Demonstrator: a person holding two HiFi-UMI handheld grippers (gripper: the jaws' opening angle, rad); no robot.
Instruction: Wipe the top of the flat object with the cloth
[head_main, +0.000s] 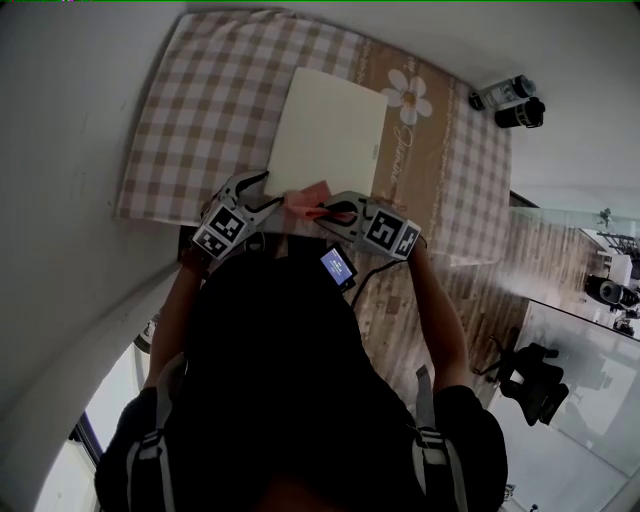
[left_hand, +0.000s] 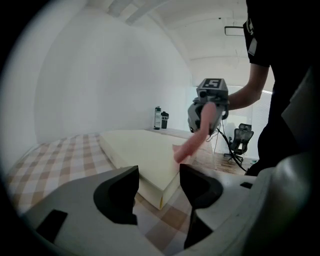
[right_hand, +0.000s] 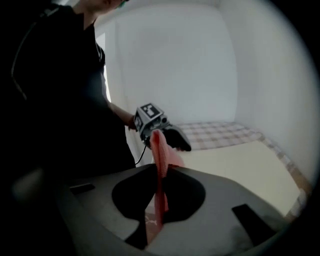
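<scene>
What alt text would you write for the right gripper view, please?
The right hand-held gripper is shut on a pink cloth that stands edge-on between its jaws. Beyond are the left hand-held gripper, a cream flat board on a checked tablecloth at right, and a person in dark clothes at left.

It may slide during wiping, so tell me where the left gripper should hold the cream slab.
Probably the near corner of the slab, approached low from the person's side. It lies flat, so only its thick edge offers a pinch, and that corner sits just before the open left gripper. The pink cloth hangs to its right.
</scene>
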